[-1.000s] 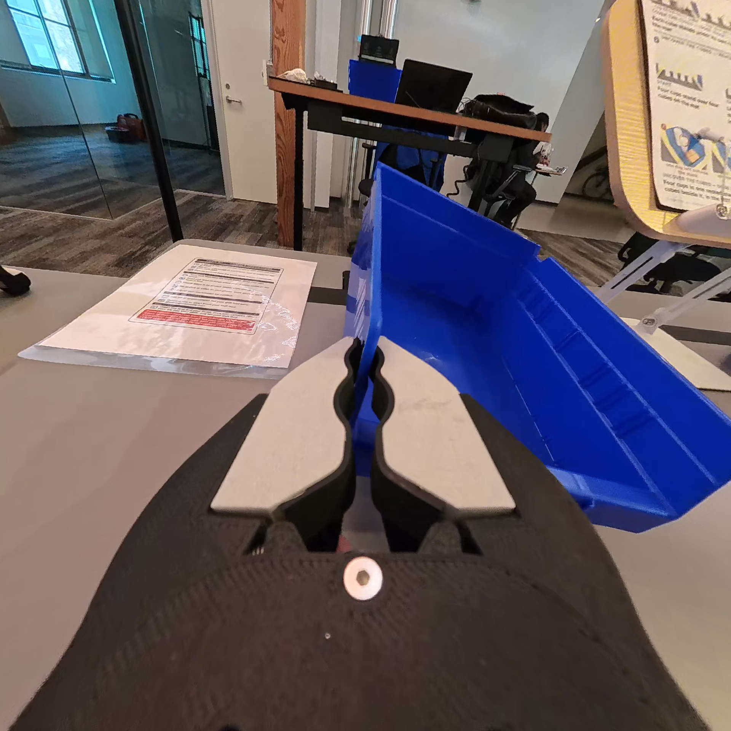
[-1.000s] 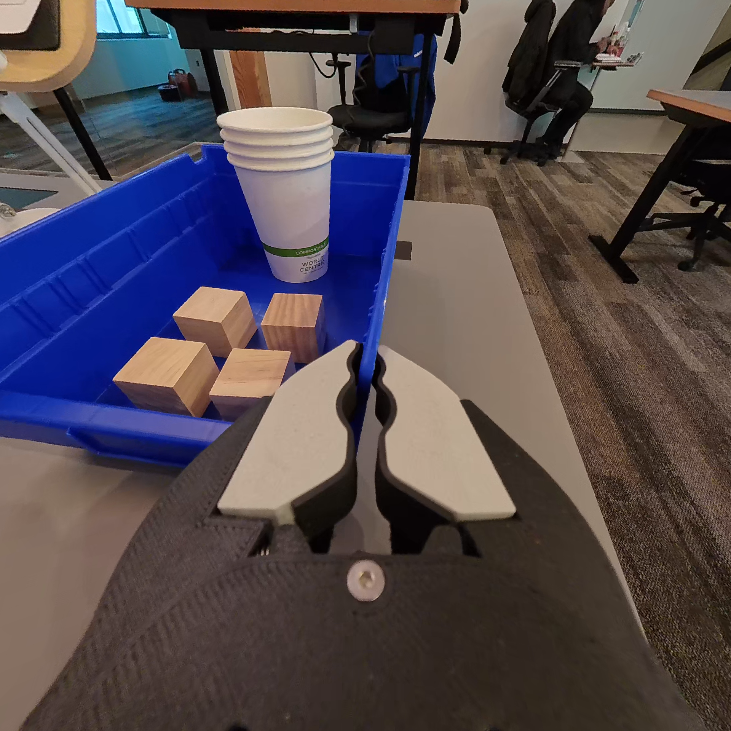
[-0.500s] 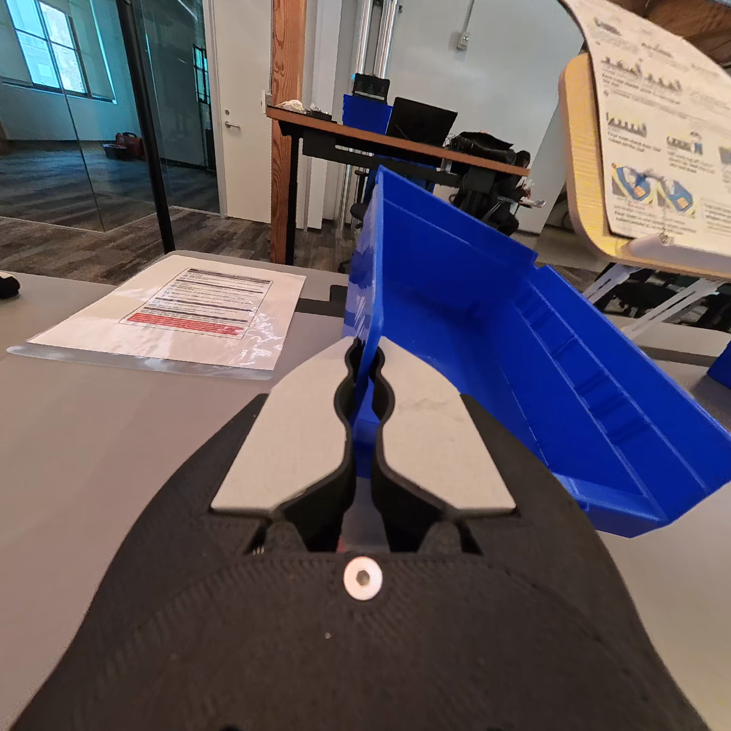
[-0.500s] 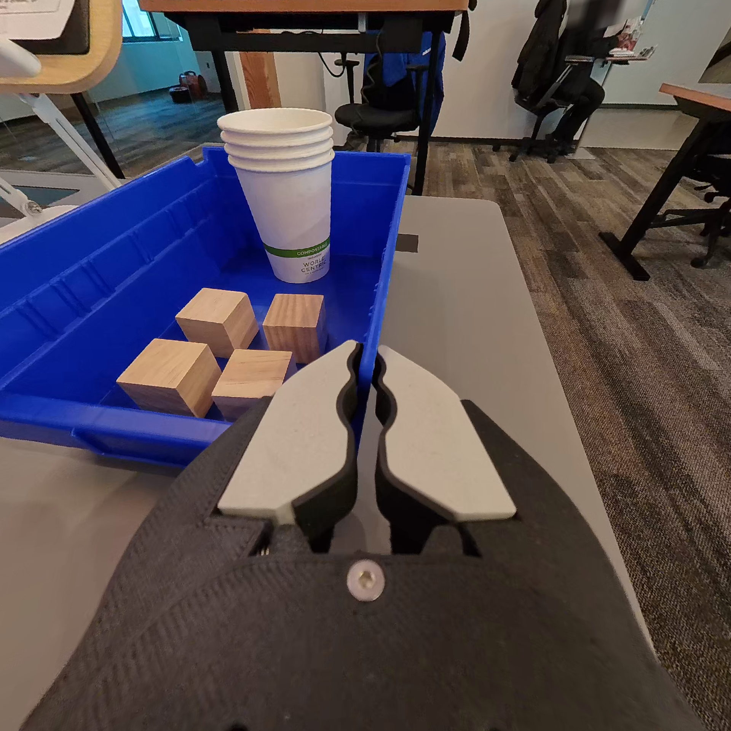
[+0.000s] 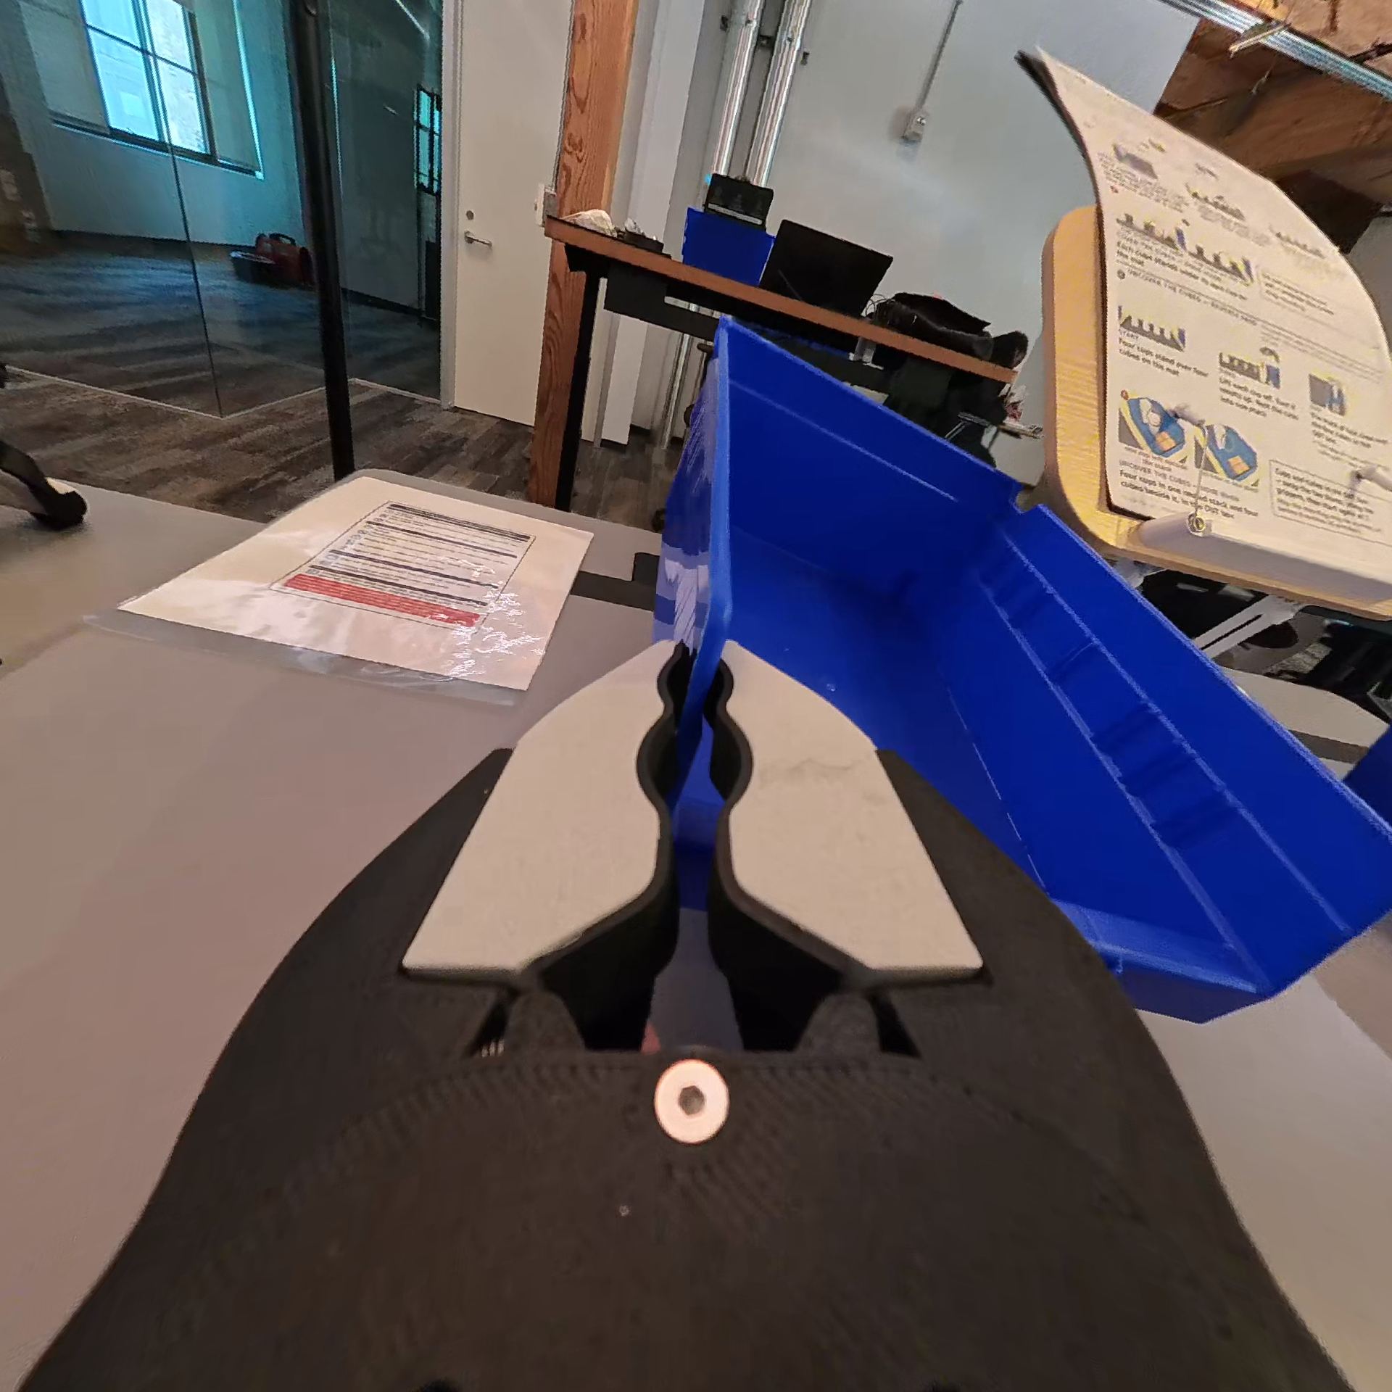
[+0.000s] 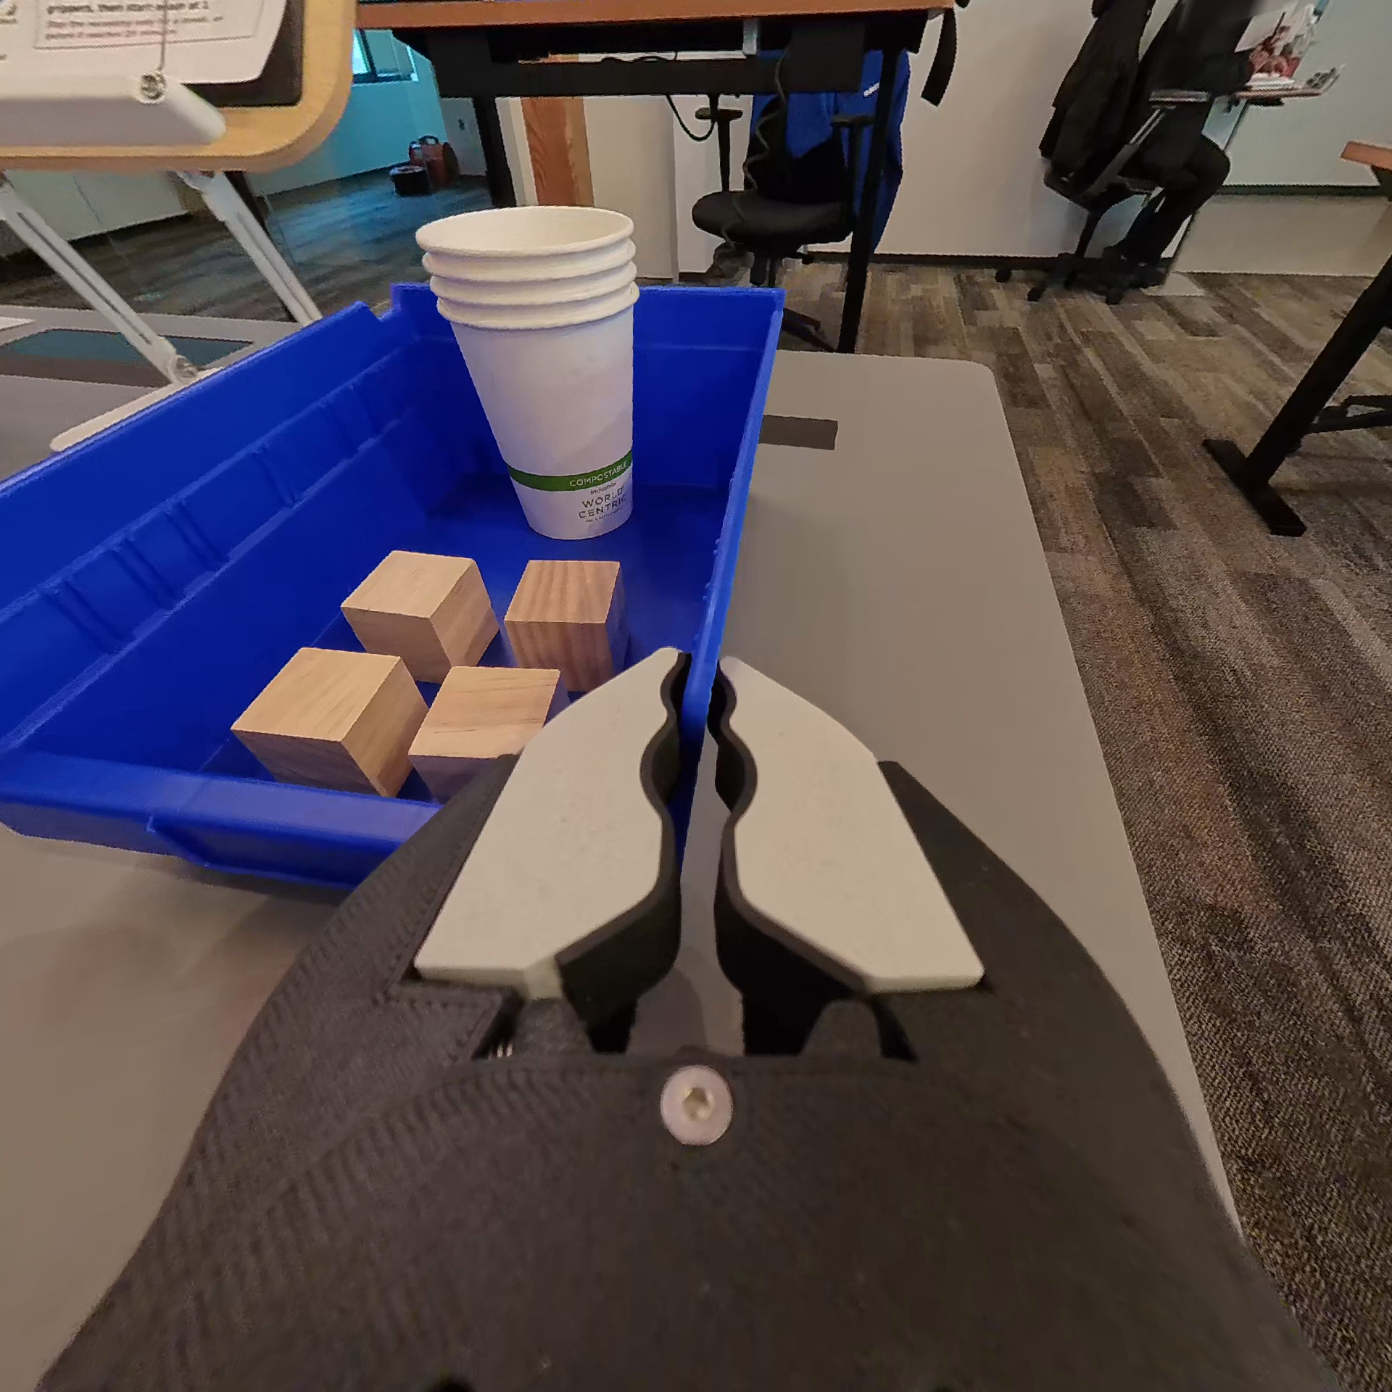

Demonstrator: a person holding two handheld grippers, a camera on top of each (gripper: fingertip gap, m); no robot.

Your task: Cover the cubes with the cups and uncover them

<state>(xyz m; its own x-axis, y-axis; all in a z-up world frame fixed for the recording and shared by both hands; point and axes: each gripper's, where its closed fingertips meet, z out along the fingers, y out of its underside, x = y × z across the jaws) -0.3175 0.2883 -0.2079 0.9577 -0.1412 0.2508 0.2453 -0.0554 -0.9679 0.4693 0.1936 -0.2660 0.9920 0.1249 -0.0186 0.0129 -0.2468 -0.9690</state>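
Note:
A blue plastic bin (image 6: 188, 527) holds a stack of several white paper cups (image 6: 550, 377) standing upright at its far end. Several wooden cubes (image 6: 422, 610) lie close together on its floor near the front. My right gripper (image 6: 700, 667) is shut on the bin's right side wall near the front corner. In the left wrist view the bin (image 5: 1054, 715) appears tilted, and only its bare inside shows. My left gripper (image 5: 700, 663) is shut on the bin's left side wall.
The bin is over a grey table (image 5: 188, 828). A laminated sheet (image 5: 361, 587) lies on the table left of the bin. An instruction board on a stand (image 5: 1220, 361) rises behind it. The table's right edge (image 6: 1054, 602) drops to carpet; desks and chairs stand beyond.
Both grippers keep their hold on the bin walls. The background has shifted in both views, so grippers and bin have moved together. Cups and cubes have kept their places in the bin.

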